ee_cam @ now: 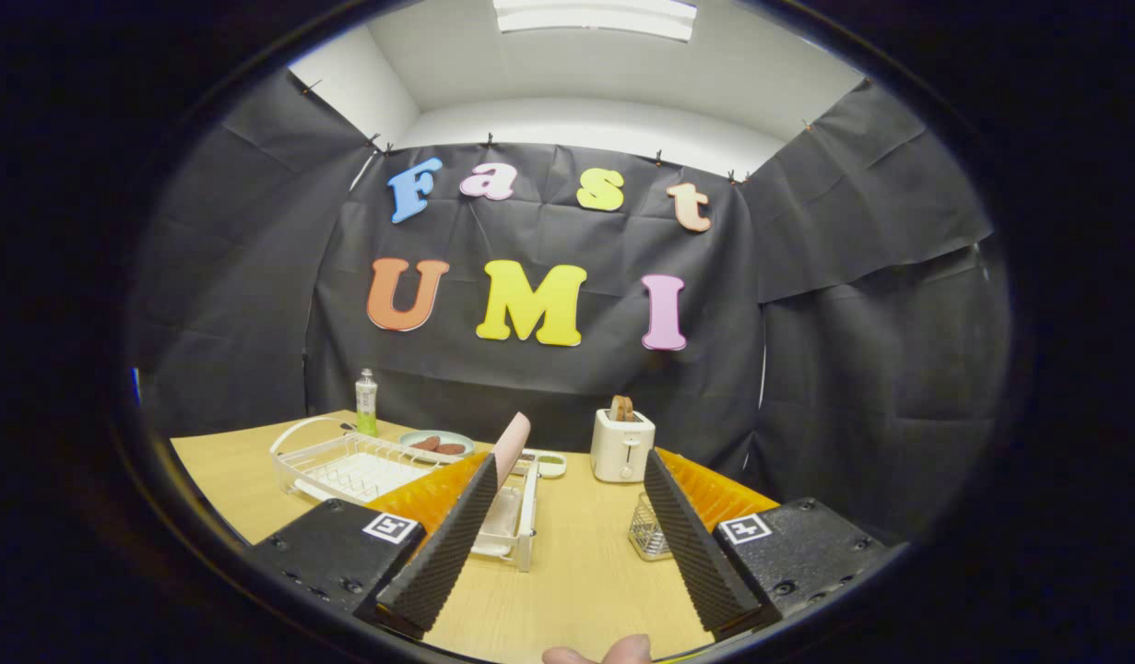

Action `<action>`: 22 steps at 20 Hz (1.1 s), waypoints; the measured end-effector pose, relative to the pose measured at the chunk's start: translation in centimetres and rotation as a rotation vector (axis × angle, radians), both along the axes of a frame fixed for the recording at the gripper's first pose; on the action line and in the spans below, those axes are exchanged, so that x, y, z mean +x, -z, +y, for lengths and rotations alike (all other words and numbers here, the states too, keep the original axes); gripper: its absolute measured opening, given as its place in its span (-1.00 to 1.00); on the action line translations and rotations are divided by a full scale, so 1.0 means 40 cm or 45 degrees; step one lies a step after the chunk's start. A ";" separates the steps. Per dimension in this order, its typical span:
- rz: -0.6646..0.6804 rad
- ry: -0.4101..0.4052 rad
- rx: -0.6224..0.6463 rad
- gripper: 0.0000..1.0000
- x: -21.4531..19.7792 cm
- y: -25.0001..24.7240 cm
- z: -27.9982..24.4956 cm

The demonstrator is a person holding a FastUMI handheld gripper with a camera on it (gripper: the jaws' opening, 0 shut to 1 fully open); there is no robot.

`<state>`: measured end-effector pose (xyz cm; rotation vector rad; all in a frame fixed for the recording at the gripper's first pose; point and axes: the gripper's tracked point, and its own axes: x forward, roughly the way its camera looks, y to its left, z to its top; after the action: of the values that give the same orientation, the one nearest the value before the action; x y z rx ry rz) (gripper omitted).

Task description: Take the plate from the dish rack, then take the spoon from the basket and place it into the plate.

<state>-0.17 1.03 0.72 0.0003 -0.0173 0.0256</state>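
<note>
A pink plate (512,444) stands on edge in the white wire dish rack (346,461) on the wooden table, right behind the tip of my left finger. A small wire mesh basket (647,533) sits on the table beside my right finger and is partly hidden by it; I cannot make out what is inside. My gripper (570,461) is open and held above the table, with nothing between its fingers.
A white toaster (621,446) with bread in its slot stands beyond the fingers. A green bottle (367,403), a plate of brown food (436,444) and a small white dish (550,461) stand behind the rack. Part of a person's hand (604,653) shows below the fingers.
</note>
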 end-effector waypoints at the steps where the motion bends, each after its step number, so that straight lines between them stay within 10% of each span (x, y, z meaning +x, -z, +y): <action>1: -0.003 0.002 0.000 1.00 0.000 -0.001 0.000; 22: 0.246 -0.167 -0.015 1.00 0.236 -0.169 0.024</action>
<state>9.29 1.98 7.48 -0.0082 0.1762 0.1565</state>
